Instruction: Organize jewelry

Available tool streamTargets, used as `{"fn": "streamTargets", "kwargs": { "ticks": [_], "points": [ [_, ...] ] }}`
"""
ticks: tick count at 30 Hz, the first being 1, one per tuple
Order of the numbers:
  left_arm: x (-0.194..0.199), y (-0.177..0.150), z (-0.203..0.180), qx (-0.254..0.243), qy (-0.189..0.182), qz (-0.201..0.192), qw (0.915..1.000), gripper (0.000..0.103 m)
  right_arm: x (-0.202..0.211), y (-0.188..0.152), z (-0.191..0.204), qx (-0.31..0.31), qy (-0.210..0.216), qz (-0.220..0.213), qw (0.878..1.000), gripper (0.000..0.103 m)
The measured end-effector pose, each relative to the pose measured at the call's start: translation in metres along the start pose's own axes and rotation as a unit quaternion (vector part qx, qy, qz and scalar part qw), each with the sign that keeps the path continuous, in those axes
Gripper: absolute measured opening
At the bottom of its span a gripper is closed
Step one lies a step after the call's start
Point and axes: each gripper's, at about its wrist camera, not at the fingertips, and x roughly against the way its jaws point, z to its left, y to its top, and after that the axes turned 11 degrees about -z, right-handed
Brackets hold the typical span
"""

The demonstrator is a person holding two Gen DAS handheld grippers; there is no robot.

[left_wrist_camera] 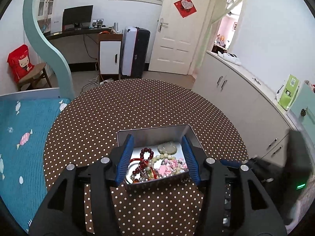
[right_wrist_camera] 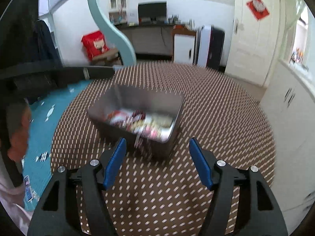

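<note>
Left wrist view: the left gripper [left_wrist_camera: 158, 158] stands open, its blue pads [left_wrist_camera: 124, 160] spread on either side of a metal tin [left_wrist_camera: 153, 132] at lower centre of the frame, not pressing on its walls. Inside the tin lies a heap of jewelry: a dark red bead bracelet [left_wrist_camera: 146, 153], a pale green carved pendant [left_wrist_camera: 167, 147], a cream bead string [left_wrist_camera: 161, 157] and pink charms [left_wrist_camera: 169, 167]. The tin rests on a round table [left_wrist_camera: 118, 108] with a brown, white-dotted cloth. At the right edge, blurred, the right gripper [left_wrist_camera: 232, 162] shows beside the tin.

In the right wrist view the right gripper [right_wrist_camera: 157, 161] is open with nothing between its pads, low in the frame. The tin [right_wrist_camera: 137, 98] sits just above it, near centre, its contents blurred. The left gripper's black body [right_wrist_camera: 59, 72] crosses the upper left. A blue bedspread [right_wrist_camera: 43, 118] fills the left side.
</note>
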Motion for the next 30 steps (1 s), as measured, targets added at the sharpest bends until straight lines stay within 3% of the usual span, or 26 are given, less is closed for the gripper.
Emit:
{"fn": "streamTargets", "kwargs": {
  "ticks": [1,3,7,8,9,15,26,29,30],
  "points": [
    [0.002,-0.001,0.0,-0.001,0.001,-0.001,1.0,0.054,-0.009,-0.005,0.0,-0.006,-0.001,0.013,1.0,0.063],
    [0.007,-0.004,0.0,-0.007,0.008,-0.003,0.9999,0.054,-0.024,-0.009,0.002,-0.013,-0.002,0.03,0.999,0.048],
    [0.016,-0.009,0.002,-0.008,0.012,-0.004,0.9999,0.058,-0.035,-0.012,-0.004,-0.029,-0.012,0.04,0.999,0.029],
    [0.018,-0.011,0.003,-0.007,0.013,-0.003,0.9999,0.058,-0.036,-0.011,-0.005,-0.035,-0.009,0.042,0.998,0.009],
    [0.018,-0.012,0.004,-0.006,0.014,-0.001,0.9999,0.058,-0.035,-0.01,-0.008,-0.048,0.003,0.041,0.998,0.0],
    [0.02,-0.022,0.005,0.003,0.012,0.007,0.9999,0.058,-0.015,-0.004,0.0,-0.043,0.005,0.016,0.999,0.0],
    [0.023,-0.024,0.02,0.028,0.01,0.01,0.9995,0.059,0.025,0.039,0.01,0.004,-0.016,-0.046,0.999,0.0],
    [0.027,-0.024,0.017,0.015,0.016,0.002,0.9998,0.069,0.027,0.042,0.012,0.004,-0.014,-0.052,0.999,0.007],
    [0.029,-0.023,0.014,0.006,0.023,-0.001,0.9997,0.072,0.029,0.045,0.013,0.004,-0.023,-0.057,0.998,0.021]
  ]
}}
